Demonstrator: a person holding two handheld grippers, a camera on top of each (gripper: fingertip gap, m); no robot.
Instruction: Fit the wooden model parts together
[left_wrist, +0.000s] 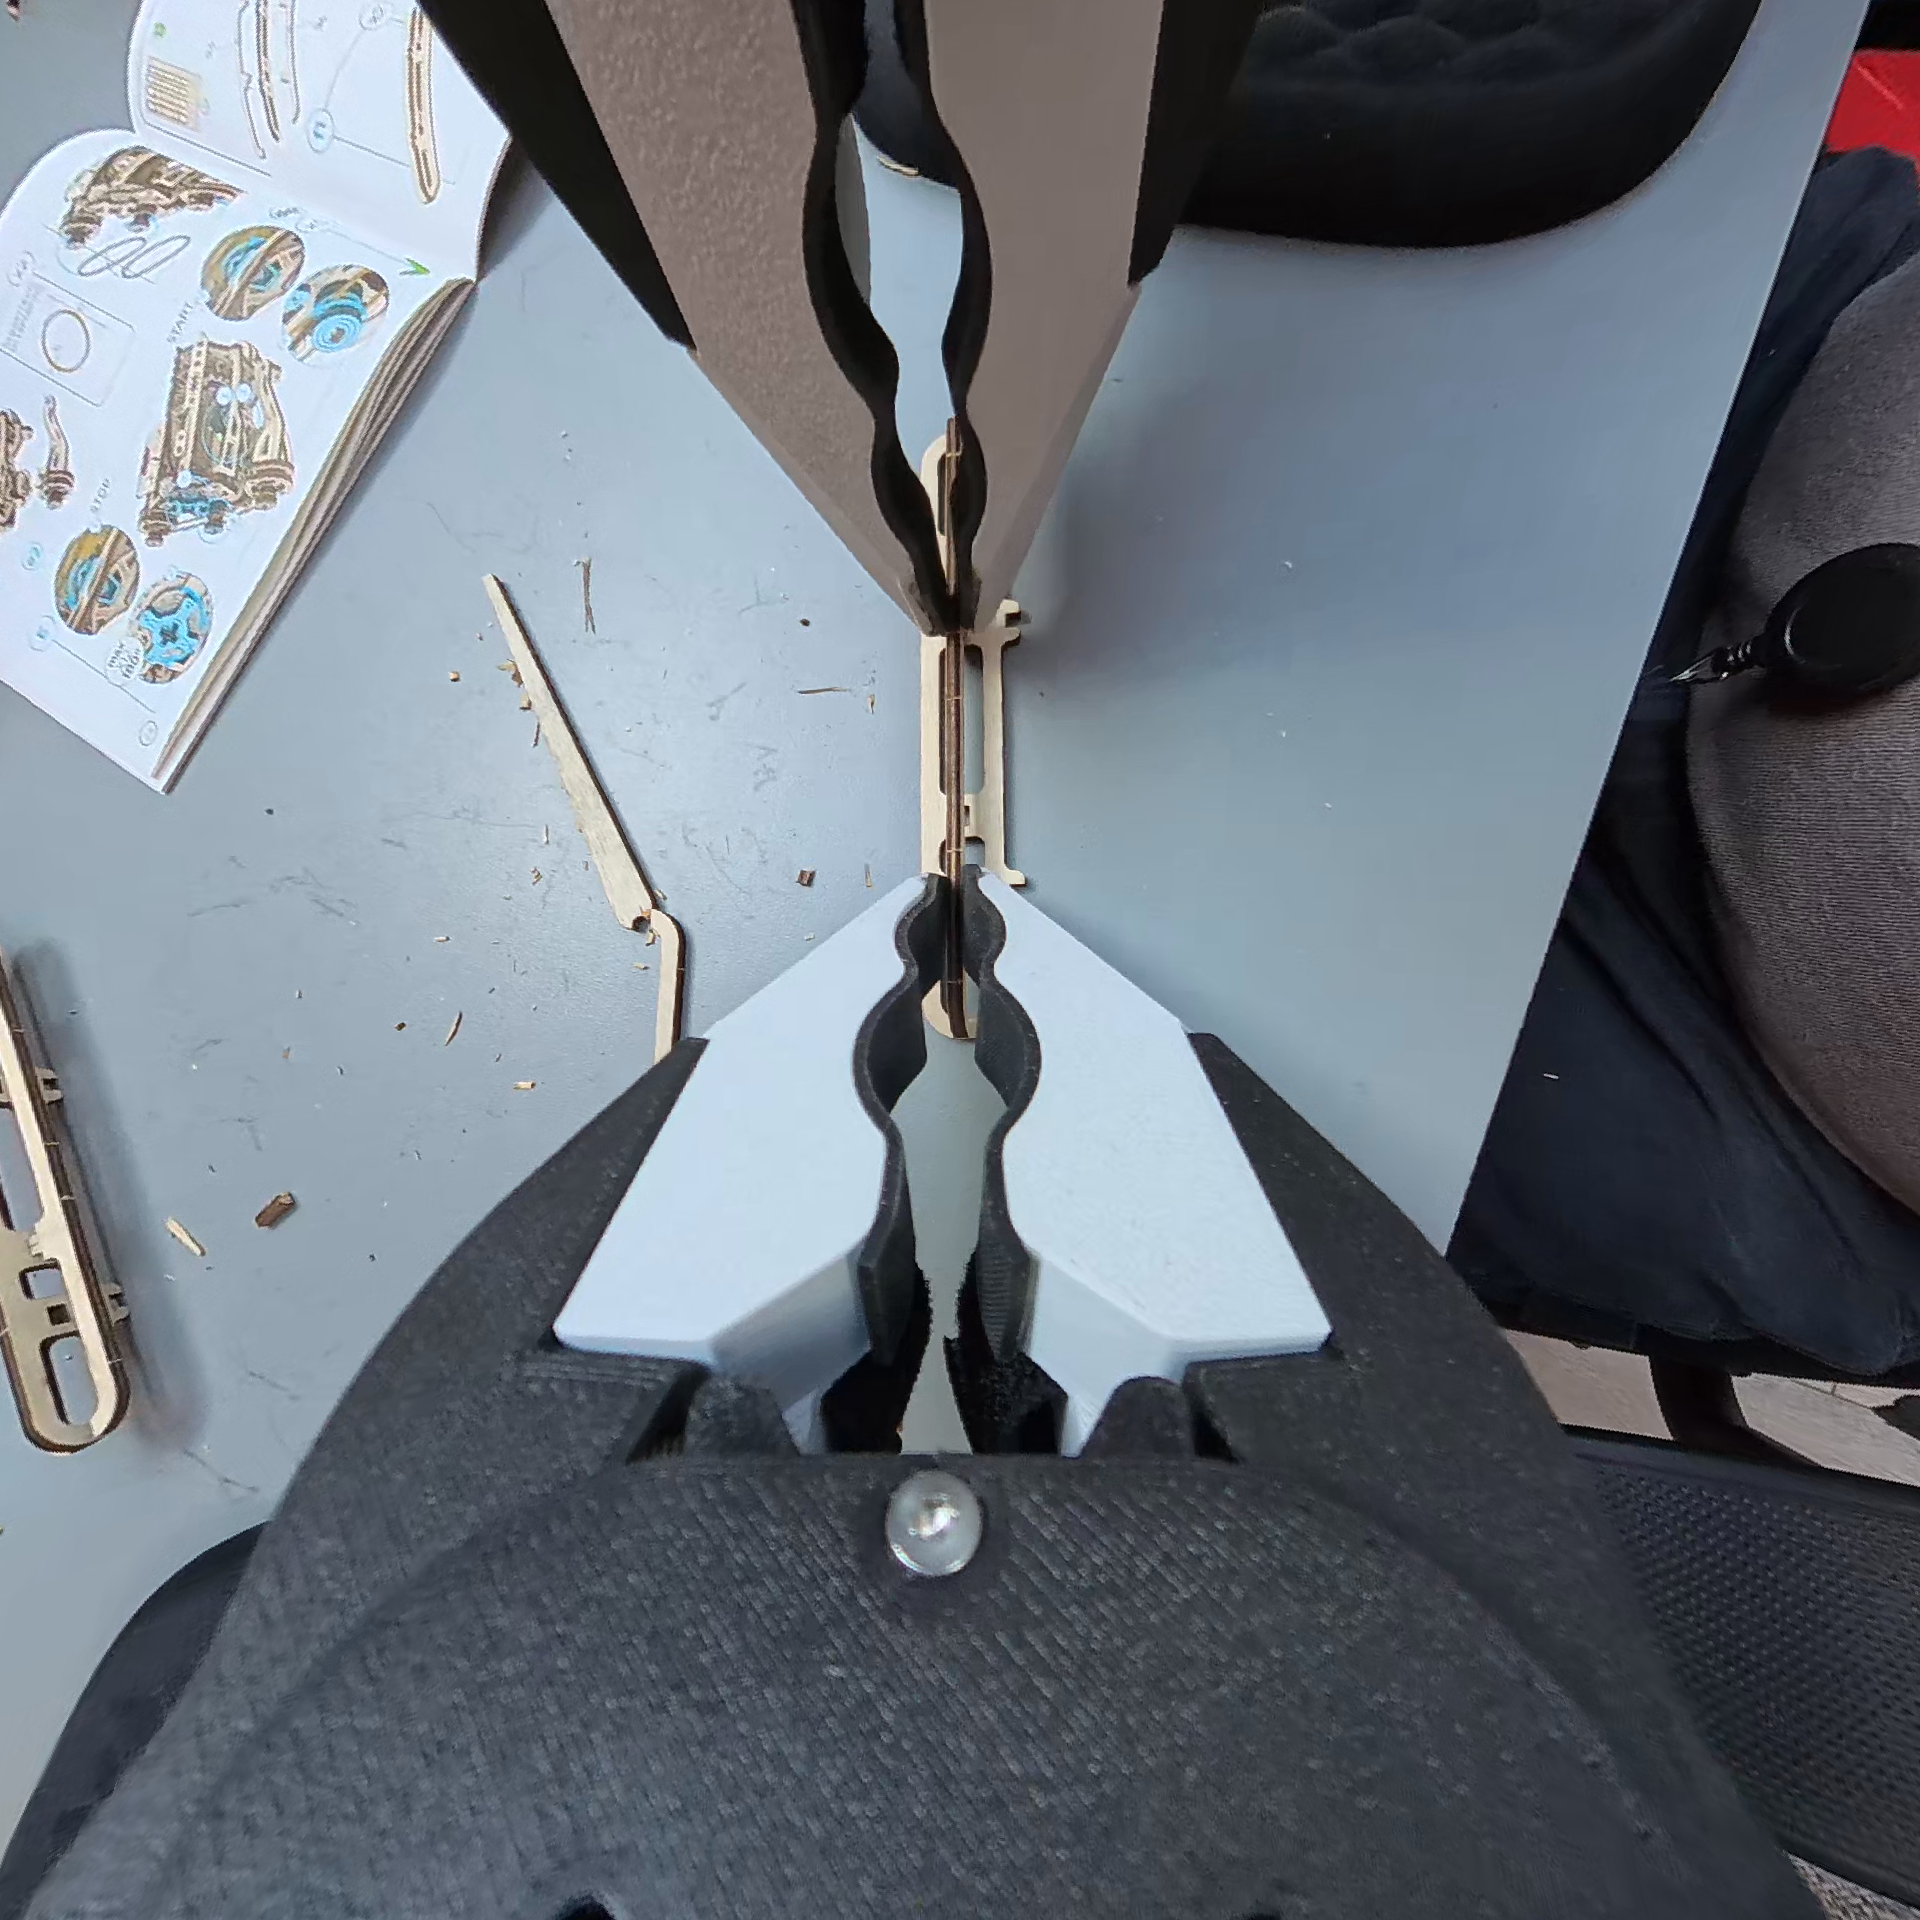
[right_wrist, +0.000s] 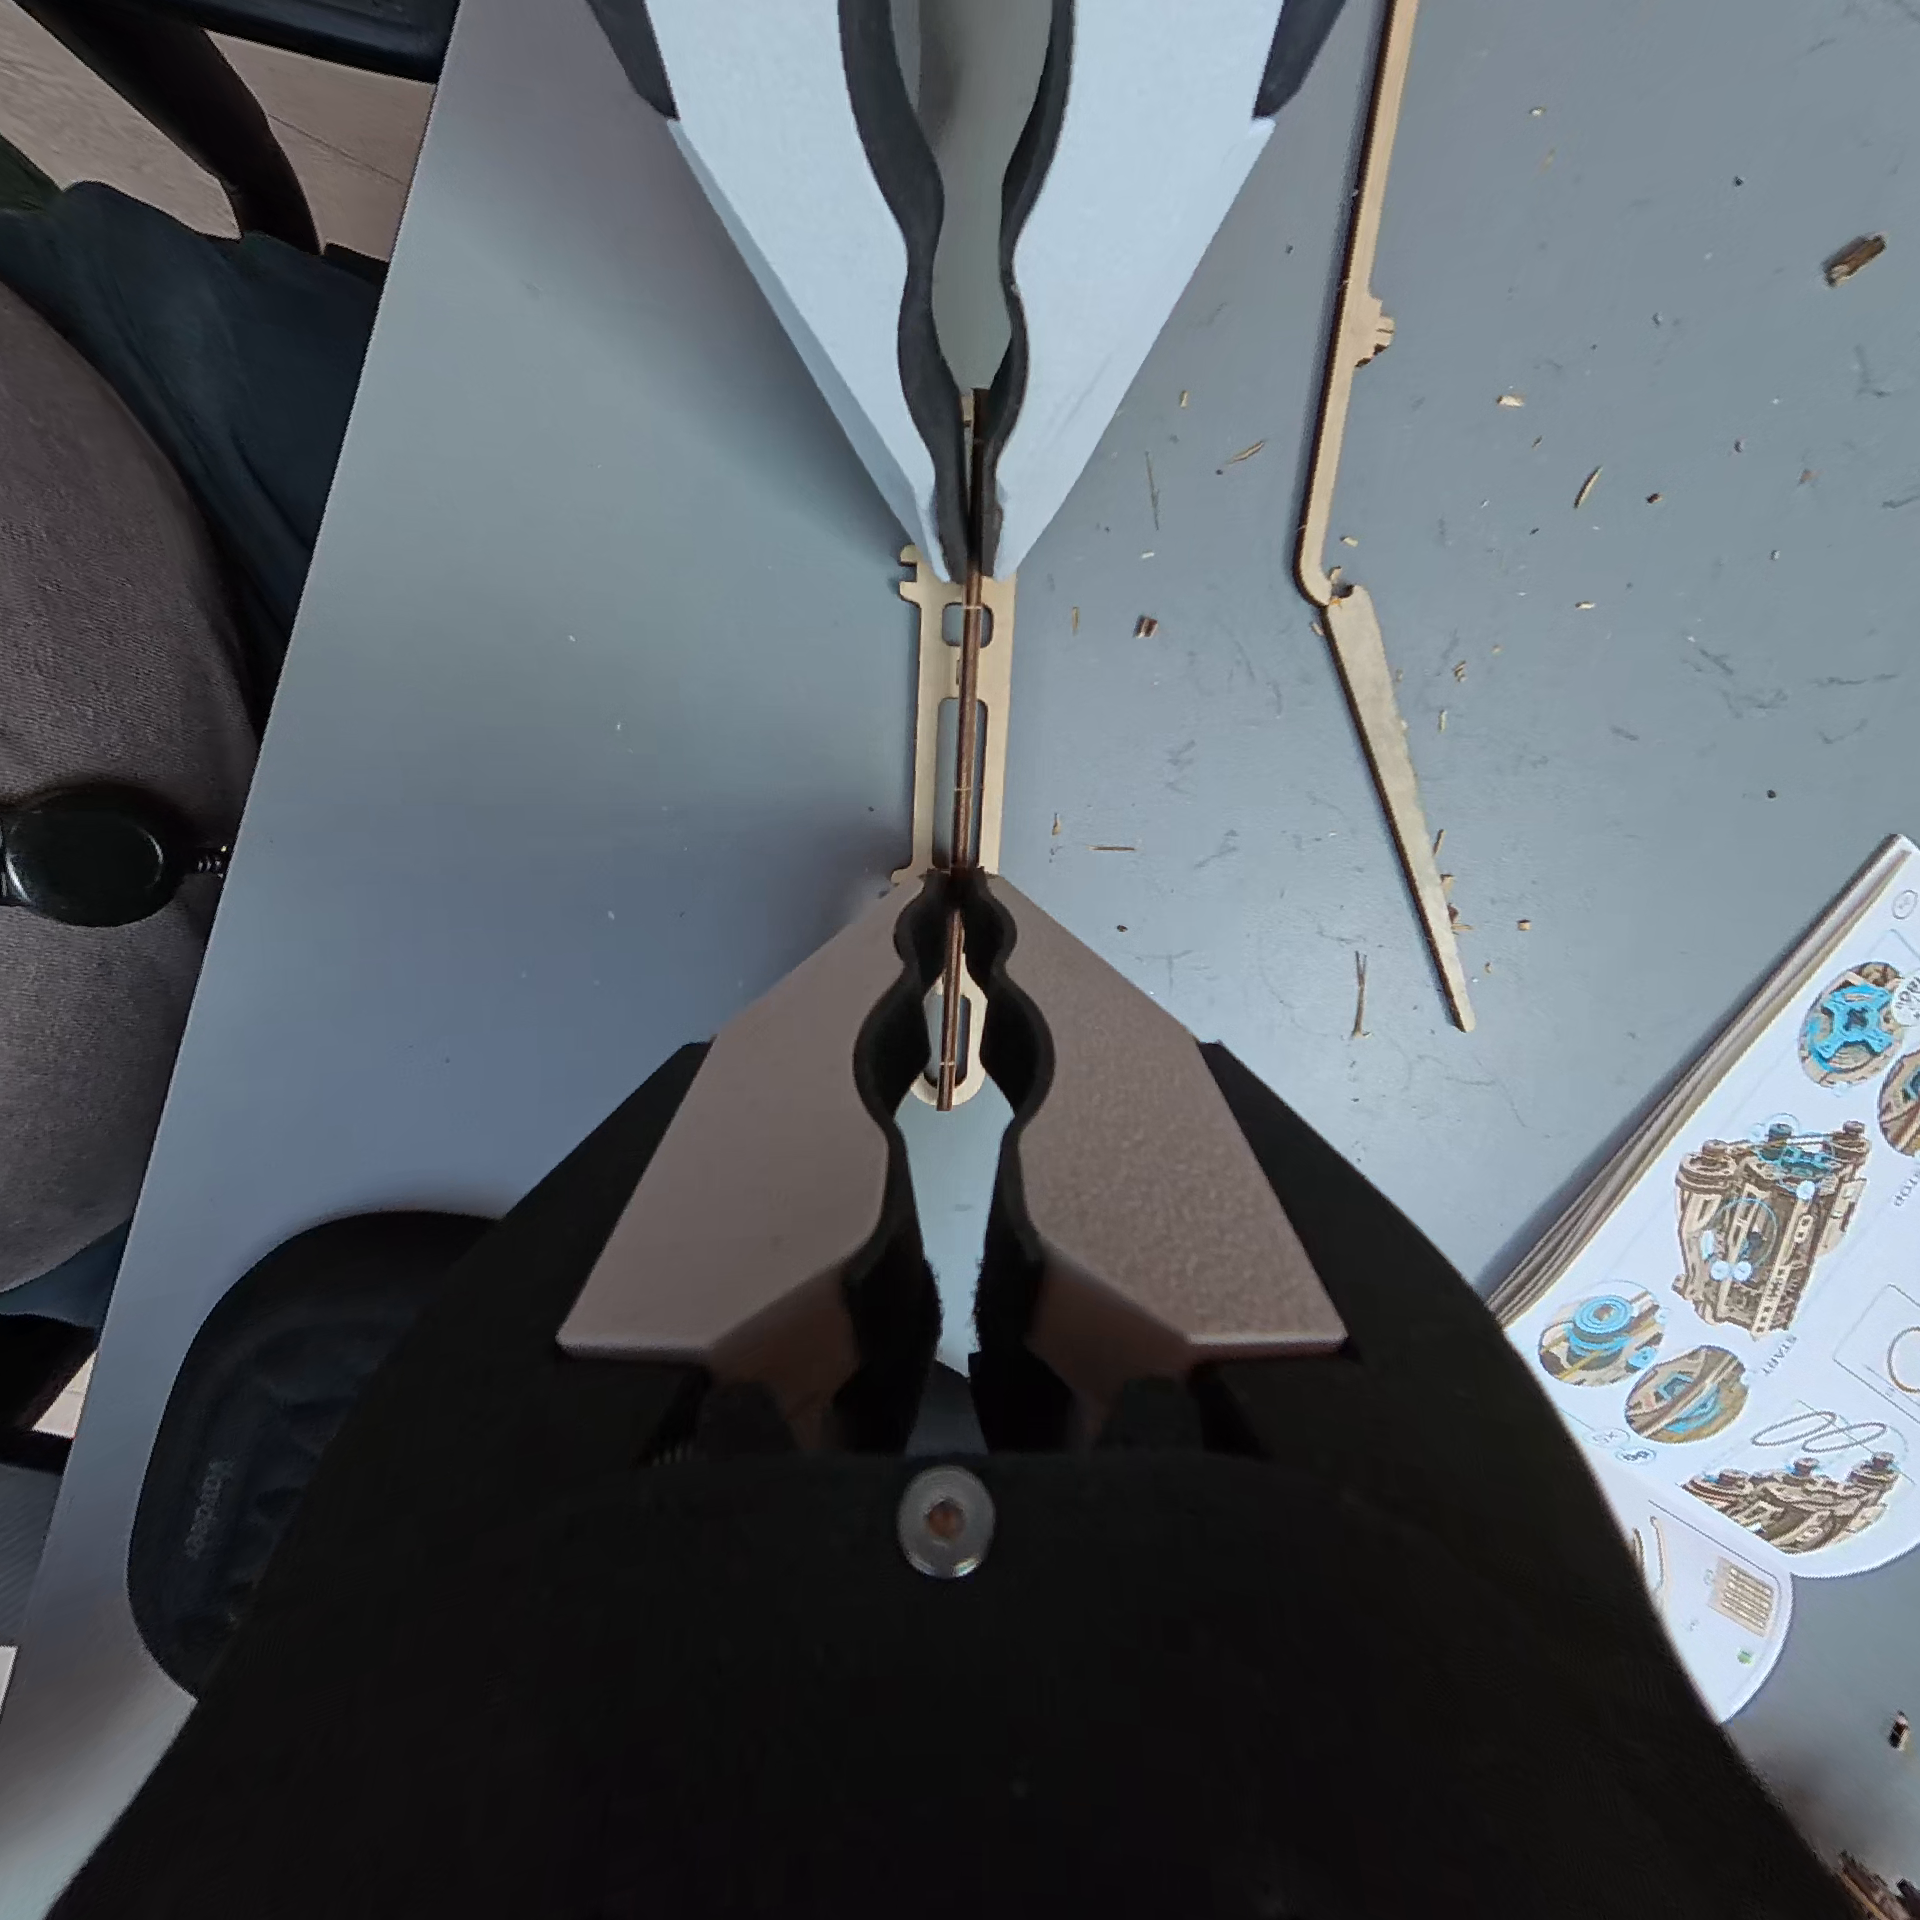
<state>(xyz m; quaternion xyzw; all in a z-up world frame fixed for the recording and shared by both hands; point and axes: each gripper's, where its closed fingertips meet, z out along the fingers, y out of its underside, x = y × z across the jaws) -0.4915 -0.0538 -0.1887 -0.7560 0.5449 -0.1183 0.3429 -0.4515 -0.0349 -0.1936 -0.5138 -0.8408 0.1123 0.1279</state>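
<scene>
Edge-on, thin slotted plywood strip (left_wrist: 952, 748) hides its face; pale-blue left gripper (left_wrist: 952, 885) and brown right gripper (right_wrist: 954, 881) pinch opposite ends, near grey table's (left_wrist: 1299, 644) edge.

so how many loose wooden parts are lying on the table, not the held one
2: a long thin strip left of the grippers, and a slotted piece at the left view's left edge. More may lie out of frame.

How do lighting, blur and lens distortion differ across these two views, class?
Left wrist view: soft, even light, no hard shadows; the slotted wooden piece at the left edge smears, while the wooden strip held at centre is sharp. Right wrist view: the same even light; the grey table edge runs steeply slanted from the wide lens; the black tongs body is too dark for detail.
</scene>
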